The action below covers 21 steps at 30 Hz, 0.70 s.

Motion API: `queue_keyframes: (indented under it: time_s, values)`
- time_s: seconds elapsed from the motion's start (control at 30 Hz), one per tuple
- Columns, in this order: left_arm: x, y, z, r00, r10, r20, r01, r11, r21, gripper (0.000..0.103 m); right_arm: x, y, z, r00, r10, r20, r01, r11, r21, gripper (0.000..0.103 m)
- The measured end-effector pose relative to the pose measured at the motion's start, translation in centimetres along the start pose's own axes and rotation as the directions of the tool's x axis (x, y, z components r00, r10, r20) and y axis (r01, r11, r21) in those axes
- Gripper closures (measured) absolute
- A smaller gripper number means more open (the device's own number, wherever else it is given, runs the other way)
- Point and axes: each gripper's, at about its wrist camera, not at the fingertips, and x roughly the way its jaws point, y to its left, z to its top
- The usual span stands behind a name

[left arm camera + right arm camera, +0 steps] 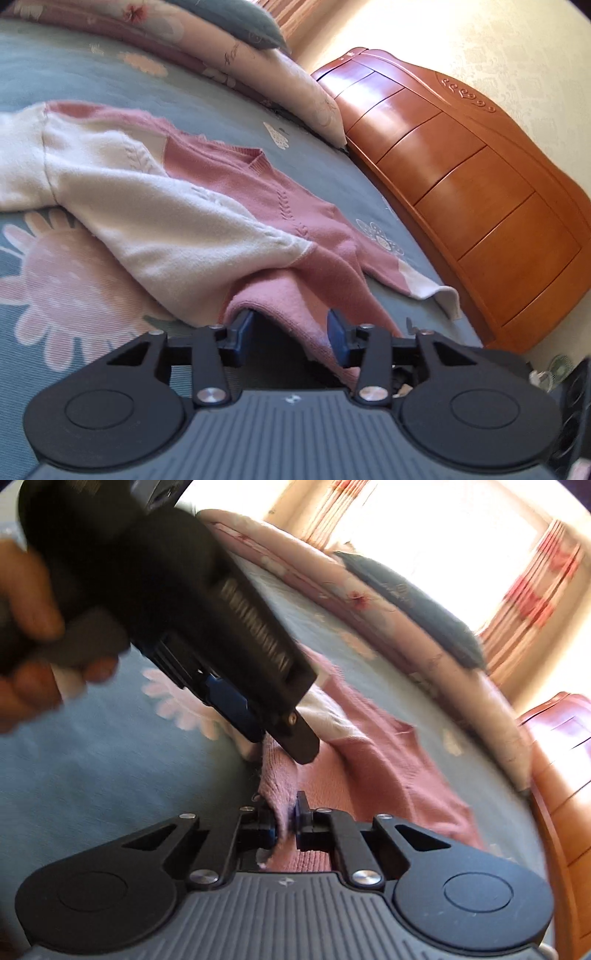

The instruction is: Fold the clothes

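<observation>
Pinching pink sweater hem: right hand-held gripper | left hand-held gripper released, hem draped between its fingers | bed

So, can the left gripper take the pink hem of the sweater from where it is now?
Probably yes. The left gripper stands open with the sweater hem draped between its fingers, nothing blocking. The right gripper is shut on the same edge close by.
</observation>
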Motion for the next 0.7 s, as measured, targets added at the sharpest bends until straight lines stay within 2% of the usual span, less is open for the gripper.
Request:
queue_keyframes:
  time_s: [0.03,0.1,0.2,0.3,0.47,0.53,0.7]
  values:
    - [-0.7,-0.2,-0.2,1.0,0.016,0.004,-0.016,0.999,0.029,0.058,-0.6,0.1,0.3,1.0,0.024,0.003,-0.024,1.0,0.004,0.093]
    - [-2.1,-0.6,-0.5,0.999,0.053,0.013,-0.054,0.994,0.091,0.046,-1.4,0.2,0.8,0.998,0.07,0.001,-0.07,0.997,0.017,0.093]
    - [-4.3,-1.2,-0.9,0.994,0.106,0.032,-0.11,0.977,0.181,0.038,-1.9,0.1,1.3,0.99,0.144,-0.014,-0.142,0.988,0.063,0.093]
    - [-6.3,-1.0,-1.3,0.977,0.204,0.052,-0.211,0.947,0.244,0.037,-2.2,-0.1,1.9,0.974,0.225,-0.018,-0.221,0.968,0.122,0.093]
    - [-8.5,-0.2,-2.3,0.934,0.346,0.083,-0.353,0.87,0.344,0.035,-3.7,-0.2,3.4,0.949,0.315,0.012,-0.312,0.932,0.183,0.093]
    - [-9.2,0.0,-2.8,0.923,0.372,0.093,-0.379,0.848,0.371,0.035,-4.6,-0.1,3.9,0.937,0.348,0.029,-0.346,0.917,0.199,0.093]
    - [-9.7,0.1,-3.8,0.913,0.391,0.112,-0.399,0.806,0.436,0.035,-5.5,0.4,5.6,0.893,0.446,0.057,-0.447,0.867,0.221,0.093]
